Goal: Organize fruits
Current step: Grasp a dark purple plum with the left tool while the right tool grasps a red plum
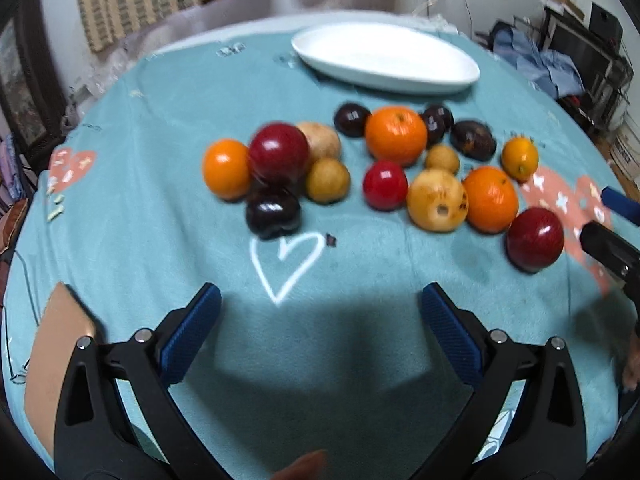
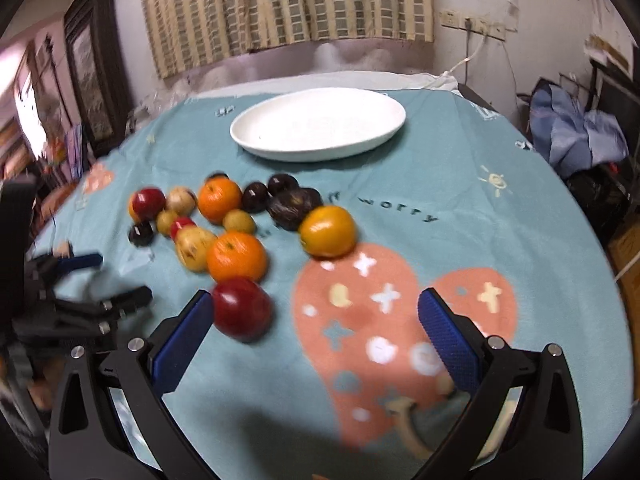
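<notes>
Glossy round dark-red apple (image 2: 242, 307) lay nearest, beside the fruit cluster, touching right gripper (image 2: 316, 312) finger | both grippers, left gripper (image 1: 320, 308) included, wide open, empty | teal heart-print tablecloth (image 2: 480, 184), white oval plate (image 2: 320, 126) beyond, striped curtain (image 2: 280, 4).

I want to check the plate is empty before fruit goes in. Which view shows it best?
The right wrist view: the white plate lies nearly centred, its inside open to view and bare. The left wrist view shows it flatter and farther off.

Ahead of the tool, a glossy white plate (image 2: 318, 126) sits on matt teal cloth (image 2: 460, 184). Apple (image 2: 241, 308) skin shines. Tool pads (image 2: 448, 336) are ribbed blue; arms look like matt black plastic.
</notes>
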`<state>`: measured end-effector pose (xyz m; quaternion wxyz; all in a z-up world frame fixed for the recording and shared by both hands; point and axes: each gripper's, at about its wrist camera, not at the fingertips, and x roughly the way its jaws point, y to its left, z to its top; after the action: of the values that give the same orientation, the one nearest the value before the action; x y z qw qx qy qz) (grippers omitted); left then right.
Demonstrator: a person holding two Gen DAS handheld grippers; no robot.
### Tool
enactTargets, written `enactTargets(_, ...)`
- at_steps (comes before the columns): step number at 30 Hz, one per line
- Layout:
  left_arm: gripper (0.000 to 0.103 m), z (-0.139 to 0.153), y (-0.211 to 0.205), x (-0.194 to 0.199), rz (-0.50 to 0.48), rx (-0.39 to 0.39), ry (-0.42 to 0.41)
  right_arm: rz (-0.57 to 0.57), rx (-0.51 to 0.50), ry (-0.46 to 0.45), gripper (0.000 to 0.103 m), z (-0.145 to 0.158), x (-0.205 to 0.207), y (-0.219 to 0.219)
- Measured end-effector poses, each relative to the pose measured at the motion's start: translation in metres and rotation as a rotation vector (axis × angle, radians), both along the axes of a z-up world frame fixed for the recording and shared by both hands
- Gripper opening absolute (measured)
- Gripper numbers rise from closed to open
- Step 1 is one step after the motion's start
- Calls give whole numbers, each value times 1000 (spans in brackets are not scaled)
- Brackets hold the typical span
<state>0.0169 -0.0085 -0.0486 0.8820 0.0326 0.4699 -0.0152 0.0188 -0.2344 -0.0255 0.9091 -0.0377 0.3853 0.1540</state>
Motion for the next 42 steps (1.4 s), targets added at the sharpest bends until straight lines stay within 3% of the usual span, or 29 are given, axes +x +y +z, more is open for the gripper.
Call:
enactTargets(4, 101, -8, 3, 0, -17, -39, 48, 53, -70, 36, 102, -9, -9, -9)
enactTargets(10, 101, -8, 4, -11, -62, -37, 30, 178, -80, 155, 102, -27, -11, 1)
enactTargets(15, 101, -3, 11, -9, -136, -47, 40, 211, 12, 118, 102, -14, -9, 10)
enactTargets(21, 101, 4, 49, 4, -37, -102, -2, 240, 51, 124, 102, -14, 5, 26)
enactTargets(25, 100, 10, 44, 11, -47, -59, -36, 241, 35, 154, 102, -20, 11, 34)
enactTargets(27, 94, 12, 36, 16, -73, -53, -46, 227, 57, 167, 100, -22, 14, 31)
enactTargets(29, 74, 12, 31, 29, -98, -77, -28, 214, 68, 174, 89, -23, 17, 28)
enactTargets(37, 72, 9, 29, 41, -118, -56, -37, 227, 49, 170, 70, -24, 23, 36)
enactTargets(42, 52, 10, 33, 38, -113, -64, -53, 238, 37, 170, 60, -26, 26, 41)
